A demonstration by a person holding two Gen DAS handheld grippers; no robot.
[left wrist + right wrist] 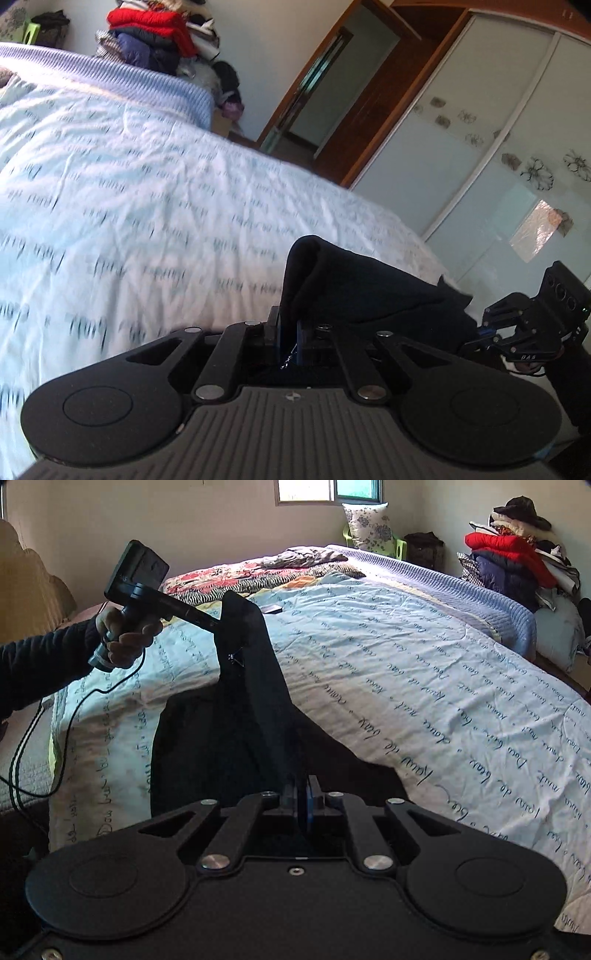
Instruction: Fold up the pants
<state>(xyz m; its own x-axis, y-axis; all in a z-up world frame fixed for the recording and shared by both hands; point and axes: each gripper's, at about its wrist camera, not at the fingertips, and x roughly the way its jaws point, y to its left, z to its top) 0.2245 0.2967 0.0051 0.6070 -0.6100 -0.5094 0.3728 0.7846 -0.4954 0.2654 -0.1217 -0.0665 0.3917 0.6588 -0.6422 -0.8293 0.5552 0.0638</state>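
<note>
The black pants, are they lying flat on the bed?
No, the black pants hang lifted above the light blue quilted bedspread, pinched by both tools.

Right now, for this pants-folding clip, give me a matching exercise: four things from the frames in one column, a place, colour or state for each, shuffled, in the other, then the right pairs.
Things:
1. pants
2. left gripper
3. jacket
4. bedspread

Descriptions:
A. red, on the clothes pile beside the bed
B. pale blue, printed with handwriting
C. black, held up over the bed's edge
D. shut on a raised corner of the cloth

Pairs: 1-C, 2-D, 3-A, 4-B
</note>
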